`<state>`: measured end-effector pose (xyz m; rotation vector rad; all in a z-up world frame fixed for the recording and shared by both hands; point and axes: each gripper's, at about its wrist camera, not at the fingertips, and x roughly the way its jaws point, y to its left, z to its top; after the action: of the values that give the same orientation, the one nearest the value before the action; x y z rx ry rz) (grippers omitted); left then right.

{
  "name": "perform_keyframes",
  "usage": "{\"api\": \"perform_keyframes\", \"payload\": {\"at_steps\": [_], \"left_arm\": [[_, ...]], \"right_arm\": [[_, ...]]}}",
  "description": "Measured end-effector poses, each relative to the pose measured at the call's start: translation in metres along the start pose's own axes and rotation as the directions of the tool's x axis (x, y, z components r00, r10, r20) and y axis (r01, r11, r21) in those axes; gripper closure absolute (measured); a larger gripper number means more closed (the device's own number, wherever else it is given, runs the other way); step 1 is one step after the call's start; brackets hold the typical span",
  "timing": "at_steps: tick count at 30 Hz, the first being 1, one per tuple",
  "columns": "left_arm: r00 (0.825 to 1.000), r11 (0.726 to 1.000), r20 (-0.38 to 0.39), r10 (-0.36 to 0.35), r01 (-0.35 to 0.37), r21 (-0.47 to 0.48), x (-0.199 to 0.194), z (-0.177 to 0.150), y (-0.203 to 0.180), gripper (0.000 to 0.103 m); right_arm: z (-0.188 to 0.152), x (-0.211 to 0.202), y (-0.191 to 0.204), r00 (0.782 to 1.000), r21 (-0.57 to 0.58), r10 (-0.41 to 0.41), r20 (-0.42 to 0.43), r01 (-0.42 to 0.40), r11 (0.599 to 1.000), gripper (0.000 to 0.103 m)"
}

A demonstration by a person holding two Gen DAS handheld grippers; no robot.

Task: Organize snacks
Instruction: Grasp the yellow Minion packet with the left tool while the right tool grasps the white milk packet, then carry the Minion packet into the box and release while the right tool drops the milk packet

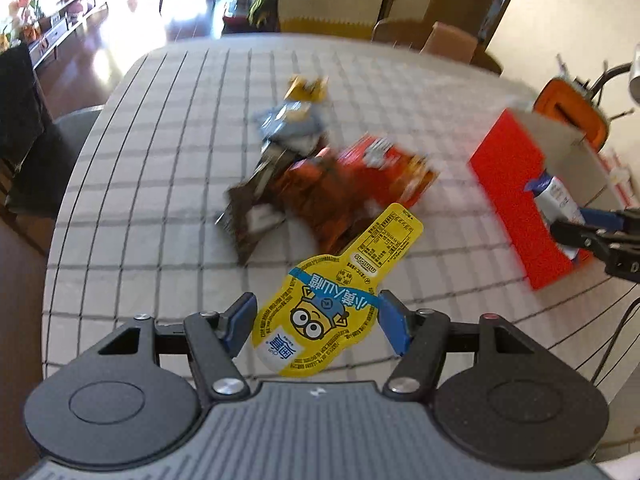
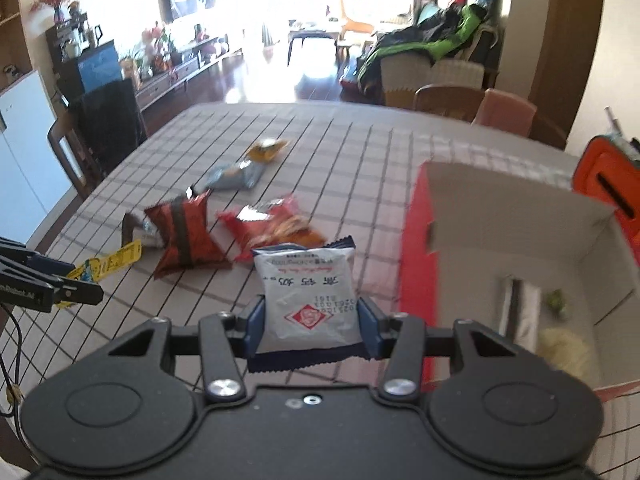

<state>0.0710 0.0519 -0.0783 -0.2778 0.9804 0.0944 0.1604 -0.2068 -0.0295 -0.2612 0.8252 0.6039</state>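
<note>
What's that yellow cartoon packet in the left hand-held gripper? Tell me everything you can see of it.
The yellow packet is flat and glossy, seemingly plastic or foil: a round body narrowing to a long tab. It bears a goggled cartoon face, a blue band with Chinese characters and a printed table on the tab. The left hand-held gripper clamps its round part between blue pads, held above the checked tablecloth, tab pointing away toward the snack pile. Nothing else touches it.

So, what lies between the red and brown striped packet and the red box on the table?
In the right wrist view, a red snack bag lies between the striped packet and the red box; the rest is bare checked cloth.
</note>
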Motion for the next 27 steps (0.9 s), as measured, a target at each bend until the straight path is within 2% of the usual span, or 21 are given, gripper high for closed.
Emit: {"api": "perform_keyframes", "payload": {"at_steps": [8,14,20,27], "left_arm": [[0.995,0.995,0.056,-0.087,0.084,0.054,-0.007,0.028,-0.069,0.038],[0.985,0.987,0.077,-0.154,0.149,0.058,-0.004,0.044,-0.120,0.038],[0.981,0.979,0.045,-0.187,0.183,0.090,0.010,0.060,-0.173,0.038],[0.979,0.968,0.019,-0.205,0.200,0.152,0.030,0.073,-0.241,0.038]], "right_arm": [[0.003,-0.024,-0.048,0.997,0.031,-0.066,0.048,0.064,0.997,0.055],[-0.003,-0.036,-0.092,0.989,0.060,-0.129,0.069,0.125,0.990,0.055],[-0.013,-0.041,-0.132,0.982,0.079,-0.175,0.065,0.170,0.982,0.055],[-0.028,-0.039,-0.173,0.978,0.085,-0.207,0.018,0.205,0.975,0.055]]}}
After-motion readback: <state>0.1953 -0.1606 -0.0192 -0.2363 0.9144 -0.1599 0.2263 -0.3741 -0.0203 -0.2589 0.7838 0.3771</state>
